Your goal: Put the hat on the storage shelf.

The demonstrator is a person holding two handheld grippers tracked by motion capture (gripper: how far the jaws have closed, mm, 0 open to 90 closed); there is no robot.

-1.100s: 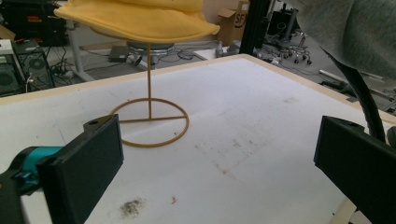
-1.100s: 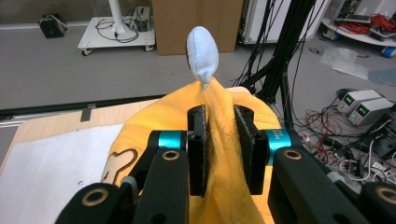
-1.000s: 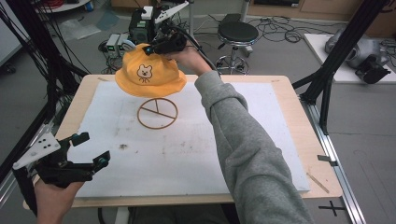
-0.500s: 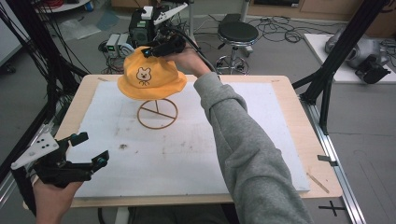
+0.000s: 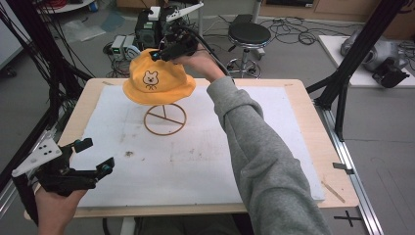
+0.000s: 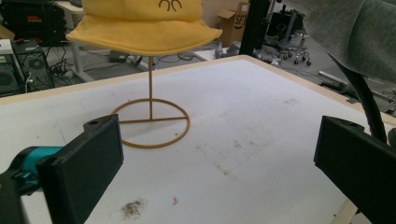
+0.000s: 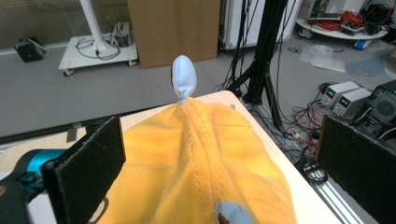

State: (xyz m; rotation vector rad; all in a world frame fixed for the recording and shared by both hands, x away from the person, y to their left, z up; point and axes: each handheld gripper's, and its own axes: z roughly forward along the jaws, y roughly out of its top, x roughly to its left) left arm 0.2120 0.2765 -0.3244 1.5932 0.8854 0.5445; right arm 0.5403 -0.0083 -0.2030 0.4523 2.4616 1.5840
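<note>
The right gripper [image 7: 219, 154] has just opened its jaws above the soft yellow bear hat [image 5: 157, 82], which rests on the thin wire stand [image 5: 164, 119]. The left gripper [image 5: 93, 156] waits open too, so the hanging looks done.

Open tongs [image 6: 219, 163] face yellow hat [image 6: 142, 28] on wire stand [image 6: 150, 123].

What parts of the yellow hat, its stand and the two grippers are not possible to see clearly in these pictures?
- Top of the wire stand: the yellow hat covers it in the high view and the left gripper view.
- Printed face on the hat: cut off by the top edge in the left gripper view.
- Right gripper: its jaws stand open on either side of the crown; in the high view they are too small and dark to tell.
- Left gripper: open, its handle hidden by the hand.
</note>
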